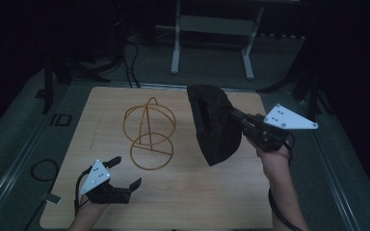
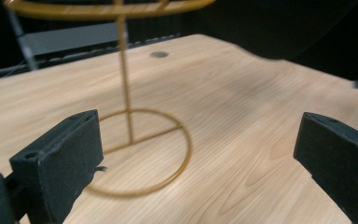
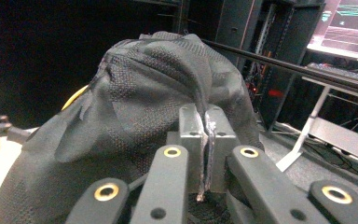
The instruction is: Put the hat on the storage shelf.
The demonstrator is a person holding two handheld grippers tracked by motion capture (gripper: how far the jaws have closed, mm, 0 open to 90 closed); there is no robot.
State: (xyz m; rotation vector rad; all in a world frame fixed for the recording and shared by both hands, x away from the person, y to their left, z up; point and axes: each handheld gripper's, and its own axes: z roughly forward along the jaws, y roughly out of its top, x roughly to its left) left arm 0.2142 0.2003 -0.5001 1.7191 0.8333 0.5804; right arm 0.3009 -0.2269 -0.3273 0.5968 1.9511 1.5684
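Dim light covers a pale wooden table (image 1: 183,192) set on a grey floor, with a white metal frame (image 1: 212,29) standing beyond its far edge. Near the middle of the table stands a gold wire stand (image 1: 149,132): a flat ring base, a thin upright post, and curved hoops at the top. In the left gripper view its ring base (image 2: 140,154) lies on the wood just ahead of the jaws. The left gripper (image 1: 124,173) rests low over the near left part of the table, its jaws spread wide apart and holding nothing. The right gripper (image 1: 238,118) is raised above the right side of the table, its jaws pinched tight on the edge of a black cap (image 1: 214,125), which hangs in the air to the right of the stand, apart from it. In the right gripper view the cap's dark mesh fabric (image 3: 135,107) bulges just beyond the closed jaws.
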